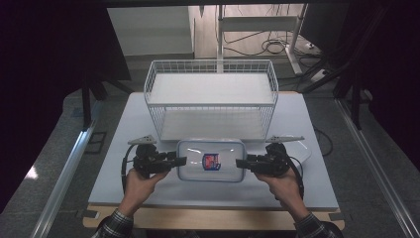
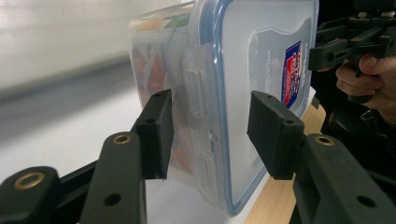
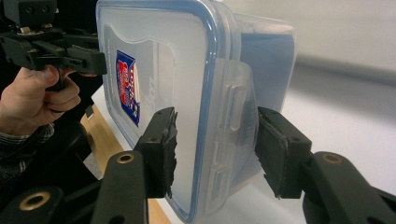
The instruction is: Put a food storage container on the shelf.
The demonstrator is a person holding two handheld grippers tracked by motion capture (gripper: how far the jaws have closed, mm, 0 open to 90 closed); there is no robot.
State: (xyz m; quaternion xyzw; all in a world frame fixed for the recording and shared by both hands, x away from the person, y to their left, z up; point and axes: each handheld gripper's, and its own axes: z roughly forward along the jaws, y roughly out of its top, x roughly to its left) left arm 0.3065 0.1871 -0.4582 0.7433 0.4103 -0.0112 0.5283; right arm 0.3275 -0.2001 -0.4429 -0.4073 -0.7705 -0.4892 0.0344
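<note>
A clear plastic food box (image 1: 211, 159) with a blue-rimmed lid and a red and blue label lies lid up on the white table (image 1: 124, 163), in front of the wire basket. My left gripper (image 1: 182, 161) is at its left end and my right gripper (image 1: 239, 162) at its right end. In the left gripper view the open left gripper (image 2: 208, 126) straddles the box's (image 2: 261, 56) side latch (image 2: 194, 88), with gaps on both sides. In the right gripper view the open right gripper (image 3: 215, 144) stands around the other latch (image 3: 233, 107) of the box (image 3: 163, 56), its pads close to it.
A white wire basket (image 1: 210, 99) stands just behind the box, its shelf bare. A pale, clear flat thing (image 1: 303, 148) lies behind my right hand. The table's wooden front edge (image 1: 213, 218) runs near the person's wrists. Cables lie on the floor beyond.
</note>
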